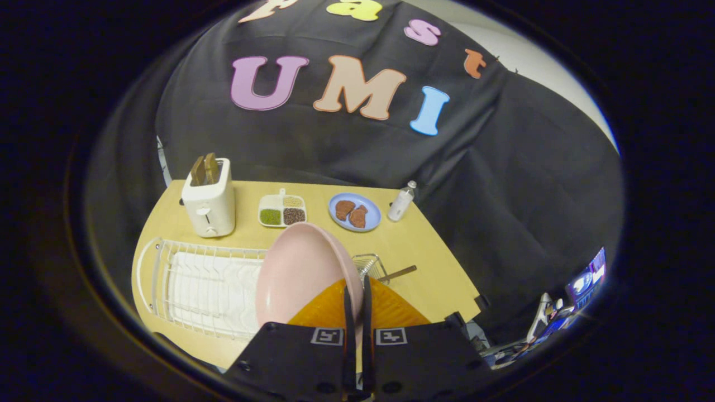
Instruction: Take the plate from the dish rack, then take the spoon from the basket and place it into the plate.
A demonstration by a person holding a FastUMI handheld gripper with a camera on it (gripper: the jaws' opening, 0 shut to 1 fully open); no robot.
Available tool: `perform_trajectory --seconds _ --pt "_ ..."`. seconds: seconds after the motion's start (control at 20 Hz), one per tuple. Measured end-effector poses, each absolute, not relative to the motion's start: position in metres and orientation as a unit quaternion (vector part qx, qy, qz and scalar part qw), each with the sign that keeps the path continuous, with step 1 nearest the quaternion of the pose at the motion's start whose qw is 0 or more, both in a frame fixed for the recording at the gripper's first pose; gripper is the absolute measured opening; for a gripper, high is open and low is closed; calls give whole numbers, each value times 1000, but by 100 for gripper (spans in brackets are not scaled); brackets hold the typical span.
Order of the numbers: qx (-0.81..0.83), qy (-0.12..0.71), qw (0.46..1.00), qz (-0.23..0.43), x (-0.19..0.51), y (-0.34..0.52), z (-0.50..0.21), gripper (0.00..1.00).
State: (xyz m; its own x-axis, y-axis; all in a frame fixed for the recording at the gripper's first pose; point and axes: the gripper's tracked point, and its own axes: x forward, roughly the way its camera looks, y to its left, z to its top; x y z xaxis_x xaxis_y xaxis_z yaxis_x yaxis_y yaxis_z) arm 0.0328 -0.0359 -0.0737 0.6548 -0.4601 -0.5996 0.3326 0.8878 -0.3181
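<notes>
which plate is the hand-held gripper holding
The pink plate, pinched by its rim in the hand-held gripper above the dish rack. The blue plate sits beyond it holding brown food.

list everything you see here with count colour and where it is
pink plate: 1, pink, on edge between the tool's fingers, above the rack
orange plate: 1, orange, just past the fingers, beside the pink plate
dish rack: 1, white wire, near side of the table
basket: 1, wire, at the rack's end behind the plates
spoon: 1, handle sticking out of the basket
toaster: 1, cream, two slices in it, behind the rack
divided tray: 1, white, three fillings, beside the toaster
blue plate: 1, blue, two brown pieces on it
bottle: 1, small, pale, beside the blue plate
table: 1, light wood
tool: 1, black, fingers closed on the pink plate's rim
</notes>
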Motion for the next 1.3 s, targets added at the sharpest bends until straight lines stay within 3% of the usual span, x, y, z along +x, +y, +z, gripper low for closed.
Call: perform_trajectory --seconds 0.7,1.3 --pt "39 362 897 -251 -37 -136 -120 7" --pt "281 334 861 -263 -71 -187 -201 7"
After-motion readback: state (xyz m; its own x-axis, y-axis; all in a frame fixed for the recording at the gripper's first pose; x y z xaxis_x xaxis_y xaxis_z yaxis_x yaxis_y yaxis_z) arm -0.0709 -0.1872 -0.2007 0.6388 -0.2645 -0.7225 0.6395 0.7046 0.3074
